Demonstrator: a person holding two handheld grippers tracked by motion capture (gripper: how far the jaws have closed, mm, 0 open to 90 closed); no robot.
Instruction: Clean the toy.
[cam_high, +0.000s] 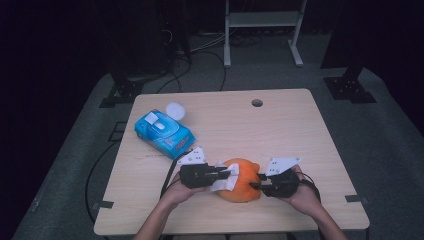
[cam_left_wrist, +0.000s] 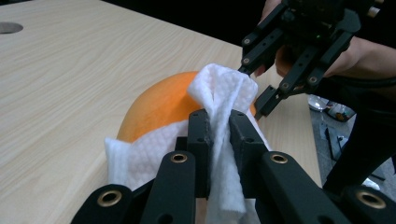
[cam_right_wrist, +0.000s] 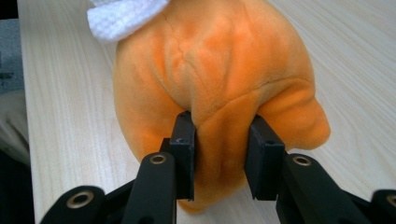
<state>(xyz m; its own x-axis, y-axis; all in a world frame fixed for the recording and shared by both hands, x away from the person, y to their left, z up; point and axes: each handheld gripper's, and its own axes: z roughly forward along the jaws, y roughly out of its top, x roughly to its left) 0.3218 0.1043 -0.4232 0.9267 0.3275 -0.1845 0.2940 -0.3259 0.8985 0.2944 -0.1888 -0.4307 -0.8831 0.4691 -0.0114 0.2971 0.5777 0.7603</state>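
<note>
Holding the orange soft toy (cam_high: 243, 186) still near the table's (cam_high: 290, 125) front edge, my right gripper (cam_right_wrist: 219, 156) pinches a fold of it. My left gripper (cam_left_wrist: 217, 140) squeezes a white wipe (cam_left_wrist: 219, 88) against the toy, so I can rub it clean.

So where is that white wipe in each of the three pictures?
High view: the white wipe lies low at centre, on the left flank of the orange plush toy.
Left gripper view: at bottom centre, pinched between the left gripper jaws.
Right gripper view: a corner at the top left.
Shared landmark: the orange plush toy.
</note>
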